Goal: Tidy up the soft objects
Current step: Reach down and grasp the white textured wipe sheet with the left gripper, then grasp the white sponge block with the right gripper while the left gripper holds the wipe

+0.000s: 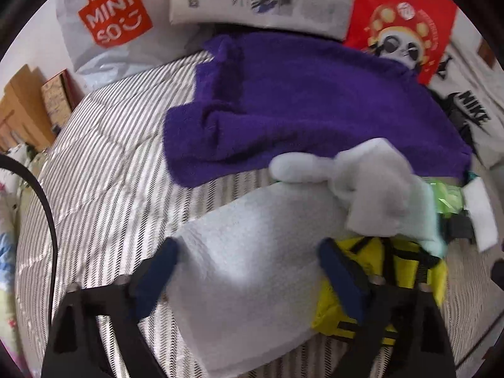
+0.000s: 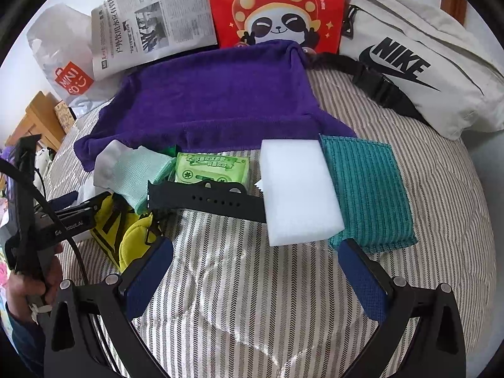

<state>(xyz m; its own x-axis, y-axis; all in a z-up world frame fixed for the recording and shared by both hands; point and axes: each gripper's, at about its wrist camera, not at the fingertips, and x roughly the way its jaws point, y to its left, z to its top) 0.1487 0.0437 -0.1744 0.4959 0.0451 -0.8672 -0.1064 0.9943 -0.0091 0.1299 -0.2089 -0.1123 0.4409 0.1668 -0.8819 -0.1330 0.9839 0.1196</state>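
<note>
Currently both grippers are angled down over the striped bedcover (image 2: 252, 283), with the soft items lined up along the near edge of the purple towel (image 2: 220, 100).

Left gripper (image 1: 249, 267): jaws spread but not at full width, straddling a pale folded cloth (image 1: 252, 258). No earlier picture, so I only note that the blue pads sit at the cloth's 2 side edges; this blurred view does not tell me whether they press on it. I log it as open around the cloth, not yet a grip. A yellow pouch with black straps (image 1: 393, 267) lies just beside the right pad, touching or partly under the cloth. A grey and mint sock (image 1: 378, 189) rests across the cloth's far corner.

Right gripper (image 2: 255, 271): jaws wide, nothing between them but bedcover. Just ahead lie a white sponge block (image 2: 299, 189), a teal ribbed pad (image 2: 368, 192) touching its right side, a black perforated strap (image 2: 204, 203) running under the sponge's left edge, and a green packet (image 2: 211, 170) behind the strap.

Step in hand, my judgement: left is settling onto the folded cloth to lift it.

Next move calls for closing on the cloth alone, keeping the right pad clear of the yellow pouch's straps; the sock may drag along.
</note>
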